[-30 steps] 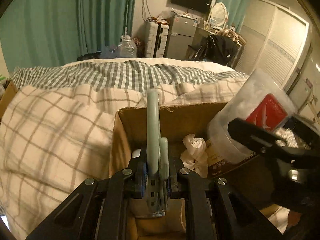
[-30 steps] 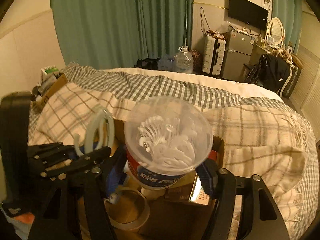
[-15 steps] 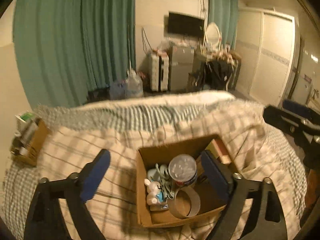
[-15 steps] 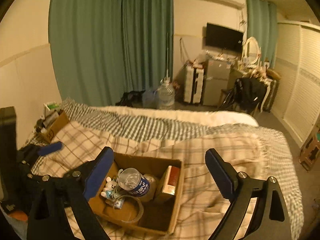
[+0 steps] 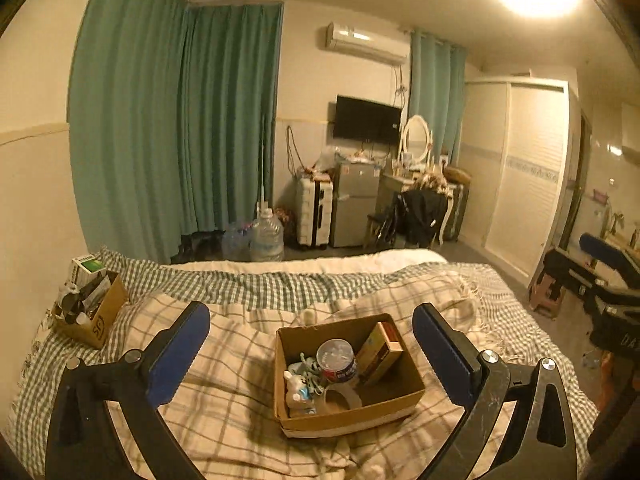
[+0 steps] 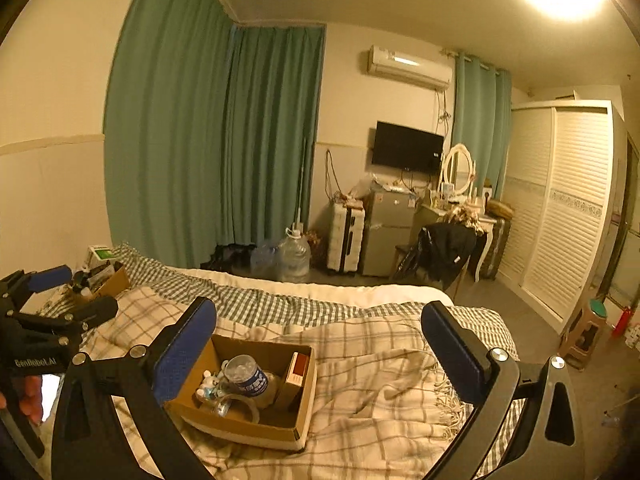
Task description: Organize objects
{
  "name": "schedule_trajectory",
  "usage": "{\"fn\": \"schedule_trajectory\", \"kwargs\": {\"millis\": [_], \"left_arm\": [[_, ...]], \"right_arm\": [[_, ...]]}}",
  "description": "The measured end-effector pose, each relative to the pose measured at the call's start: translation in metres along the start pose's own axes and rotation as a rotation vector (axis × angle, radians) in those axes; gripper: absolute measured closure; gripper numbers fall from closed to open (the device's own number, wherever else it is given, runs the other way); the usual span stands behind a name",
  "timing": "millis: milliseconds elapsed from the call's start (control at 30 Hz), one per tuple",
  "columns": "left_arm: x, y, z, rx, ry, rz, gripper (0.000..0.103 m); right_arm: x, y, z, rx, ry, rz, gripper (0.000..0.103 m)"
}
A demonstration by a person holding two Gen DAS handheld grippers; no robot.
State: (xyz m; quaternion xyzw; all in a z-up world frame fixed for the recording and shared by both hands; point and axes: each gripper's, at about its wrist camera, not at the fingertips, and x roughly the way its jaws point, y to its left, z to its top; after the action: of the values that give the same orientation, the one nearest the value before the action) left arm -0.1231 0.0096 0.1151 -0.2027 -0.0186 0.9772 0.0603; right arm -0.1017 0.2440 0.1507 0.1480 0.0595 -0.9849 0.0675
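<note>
A cardboard box (image 5: 406,404) (image 6: 306,396) sits on the plaid blanket of the bed. Inside it are a clear plastic tub with a blue label (image 5: 337,360) (image 6: 245,375), a red and tan carton (image 5: 380,350) (image 6: 298,370), a roll of tape (image 5: 344,398), a small white toy (image 5: 294,386) and pale green scissors (image 5: 306,364). My left gripper (image 5: 312,356) is open and empty, held well above and in front of the box. My right gripper (image 6: 318,350) is open and empty, also raised above the bed. The left gripper shows at the left edge of the right wrist view (image 6: 44,300).
A second cardboard box (image 5: 98,318) with small items stands at the bed's far left corner. Beyond the bed are green curtains (image 5: 180,128), water jugs (image 5: 266,236), a suitcase, a small fridge (image 5: 356,204), a chair with dark clothes and a white wardrobe (image 5: 528,184). A stool (image 6: 586,332) stands right of the bed.
Both grippers let go: the scissors and the clear tub now lie in the box. Both grippers opened and pulled up and back, away from the box.
</note>
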Motion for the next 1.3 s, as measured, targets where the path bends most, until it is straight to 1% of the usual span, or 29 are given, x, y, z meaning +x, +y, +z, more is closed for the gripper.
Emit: {"fn": "schedule_trajectory", "kwargs": {"millis": [100,167,300,367,433,500,533,600,667,733,800,867,933,1033,1300], "left_arm": [[-0.017,0.000,-0.013,-0.014,-0.062,0.021,0.000],[-0.022,0.000,-0.023,-0.020,-0.083,0.036,0.000],[-0.022,-0.002,-0.049,-0.025,-0.112,0.069,0.000],[-0.017,-0.003,-0.065,-0.028,-0.126,0.099,0.000],[-0.010,-0.005,-0.082,-0.021,-0.124,0.108,0.000],[-0.002,-0.006,-0.099,-0.011,-0.099,0.100,0.000],[0.003,-0.005,-0.108,-0.015,-0.087,0.116,0.000],[0.006,-0.005,-0.124,-0.027,-0.091,0.143,0.000],[0.010,-0.004,-0.135,-0.026,-0.077,0.134,0.000],[0.015,-0.005,-0.140,-0.011,-0.054,0.148,0.000],[0.016,-0.004,-0.141,-0.019,-0.049,0.148,0.000],[0.017,-0.002,-0.142,-0.030,-0.049,0.138,0.000],[0.017,-0.003,-0.143,-0.032,-0.050,0.145,0.000],[0.017,-0.003,-0.143,-0.023,-0.044,0.149,0.000],[0.020,-0.004,-0.144,-0.028,-0.033,0.150,0.000]], "right_arm": [[-0.016,0.002,-0.014,0.001,-0.020,-0.005,0.000],[-0.024,0.002,-0.026,0.006,-0.027,-0.008,0.000],[-0.020,0.001,-0.052,0.036,-0.014,-0.021,0.000],[-0.015,0.003,-0.068,0.044,-0.017,-0.020,0.000],[-0.006,0.004,-0.088,0.045,-0.021,-0.020,0.000],[0.008,0.004,-0.107,0.044,-0.014,-0.023,0.000],[0.015,0.006,-0.116,0.040,-0.011,-0.032,0.000],[0.028,0.008,-0.130,0.036,0.003,-0.062,0.000],[0.039,0.011,-0.140,0.034,0.019,-0.057,0.000],[0.043,0.017,-0.146,0.009,0.018,-0.052,0.000],[0.044,0.022,-0.150,-0.016,0.016,-0.064,0.000],[0.044,0.022,-0.153,-0.010,0.016,-0.049,0.000],[0.043,0.022,-0.153,0.007,0.021,-0.035,0.000],[0.044,0.020,-0.153,0.017,0.023,-0.045,0.000],[0.044,0.020,-0.153,0.028,0.027,-0.037,0.000]]}}
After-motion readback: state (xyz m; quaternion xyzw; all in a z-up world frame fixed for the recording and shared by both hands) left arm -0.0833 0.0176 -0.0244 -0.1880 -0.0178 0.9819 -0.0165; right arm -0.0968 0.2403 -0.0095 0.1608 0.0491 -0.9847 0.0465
